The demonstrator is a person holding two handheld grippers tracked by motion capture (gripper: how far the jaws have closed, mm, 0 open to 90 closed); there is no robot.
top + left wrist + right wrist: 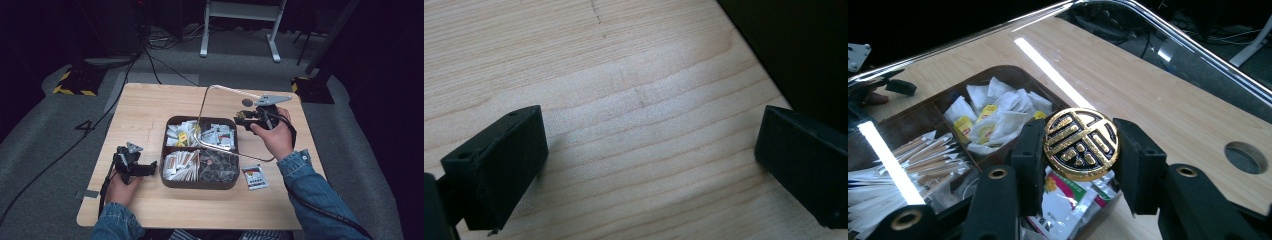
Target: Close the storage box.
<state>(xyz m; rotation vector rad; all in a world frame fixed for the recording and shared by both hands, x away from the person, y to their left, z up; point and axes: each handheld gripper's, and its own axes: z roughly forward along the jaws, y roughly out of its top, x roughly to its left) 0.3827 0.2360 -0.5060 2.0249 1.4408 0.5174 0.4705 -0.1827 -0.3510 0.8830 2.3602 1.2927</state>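
Observation:
A dark brown box (200, 184) with four compartments sits mid-table. Its clear lid (202, 107), edged with a shiny rim (1168, 35), is tilted up over the box's right half. My right gripper (243, 120) comes in from the right, and its jaws are shut on the lid's round gold and black knob (1080, 143). My left gripper (150, 169) rests on the table just left of the box. Its jaws stand wide apart over bare wood (649, 125) with nothing between them.
The compartments hold tea bags (181, 132), printed packets (220, 135), paper sticks (180, 165) and dark pieces (219, 167). A loose sachet (255, 176) lies right of the box. A cable hole (247, 102) is near the table's far edge.

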